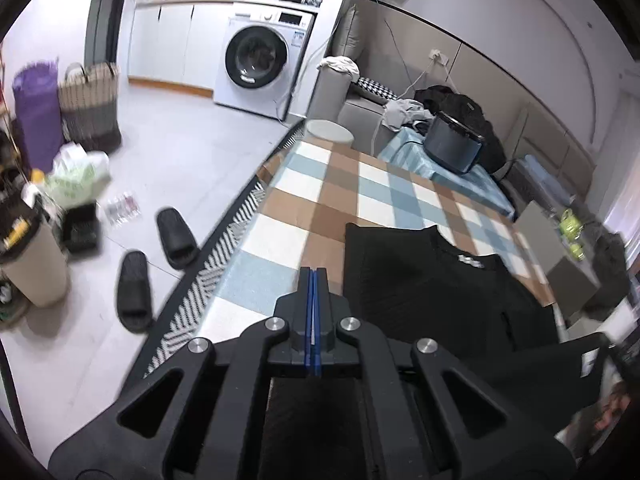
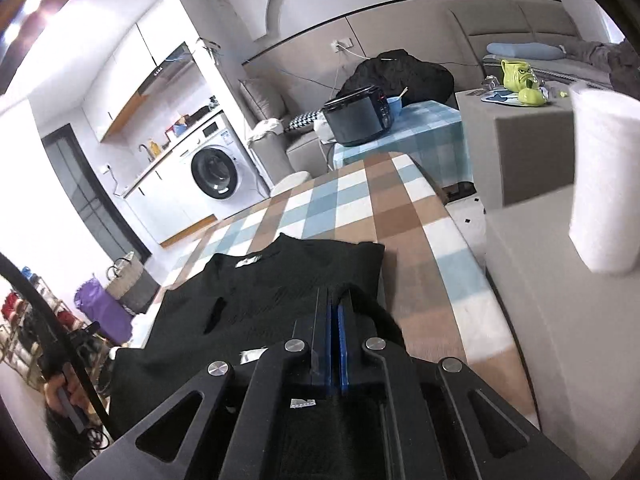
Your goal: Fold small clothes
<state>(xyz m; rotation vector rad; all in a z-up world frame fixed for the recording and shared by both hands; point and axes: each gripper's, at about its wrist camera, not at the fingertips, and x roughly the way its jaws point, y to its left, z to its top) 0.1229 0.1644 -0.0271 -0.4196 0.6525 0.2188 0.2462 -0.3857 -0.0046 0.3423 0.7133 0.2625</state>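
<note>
A black garment (image 1: 420,280) with a white neck label lies on the checked tablecloth (image 1: 320,200), collar toward the far side. My left gripper (image 1: 314,274) is shut at the garment's near left corner. Its blue pads are pressed together, and black cloth shows under its frame and stretches off to the right. In the right wrist view the garment (image 2: 280,280) spreads out ahead on the checked tablecloth (image 2: 400,216). My right gripper (image 2: 334,296) is shut on its near right edge, with cloth bunched around the right finger.
The table's left edge drops to a floor with two black slippers (image 1: 176,236) and a washing machine (image 1: 256,60) beyond. A dark rice cooker (image 2: 358,120) stands past the far end. A grey box (image 2: 532,152) and a white roll (image 2: 604,184) stand close on the right.
</note>
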